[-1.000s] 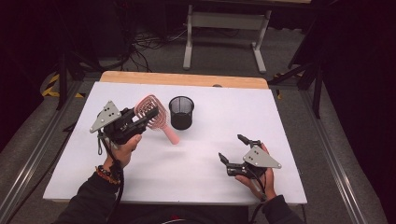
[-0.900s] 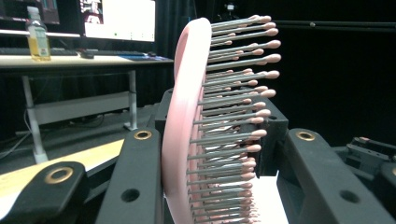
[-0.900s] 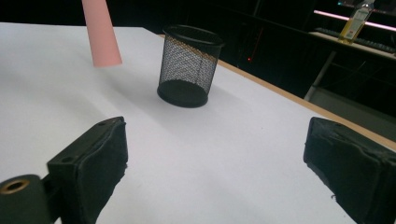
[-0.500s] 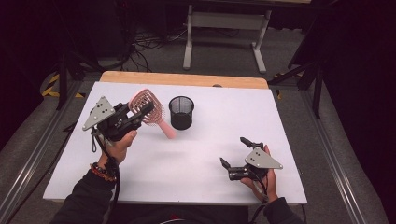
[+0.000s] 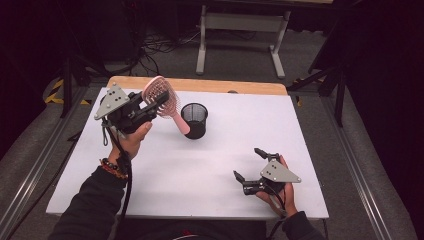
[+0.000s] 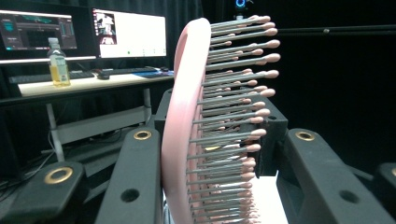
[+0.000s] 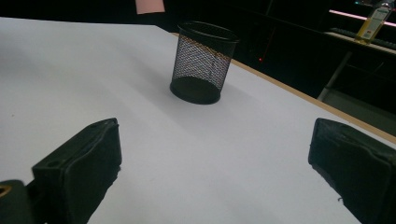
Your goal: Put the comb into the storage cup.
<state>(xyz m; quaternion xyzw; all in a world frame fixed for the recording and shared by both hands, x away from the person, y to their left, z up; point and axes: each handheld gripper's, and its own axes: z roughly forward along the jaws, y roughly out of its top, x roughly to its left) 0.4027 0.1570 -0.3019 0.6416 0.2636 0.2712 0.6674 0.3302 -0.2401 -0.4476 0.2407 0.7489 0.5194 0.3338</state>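
The left tongs (image 5: 152,106) grip a pink hairbrush (image 5: 161,98) by its head and hold it in the air above the white surface (image 5: 200,170), up and to the left of the black mesh cup (image 5: 194,120). In the left gripper view the jaws stand on either side of the brush head (image 6: 187,130): the near-upright pink back lies against the left jaw, and the grey bristles with pink tips point toward the right jaw. In the high view the handle slants down and to the right from the head, and its end lies just beside the cup's rim on the cup's left; whether it touches the rim cannot be told from here.

The cup stands upright on the surface, nearer the far wooden edge than the near edge. In the right gripper view it (image 7: 201,63) sits ahead of the tongs, well apart from them, with bare surface between.

The right tongs (image 5: 248,165) rest low over the surface, to the right of the cup and nearer the person, and well apart from it. Their jaws are spread wide with nothing between them; they have just been opening. They point toward the cup.

Behind the cup, beyond the surface, a desk (image 6: 93,81) carries monitors and a bottle (image 6: 58,58).
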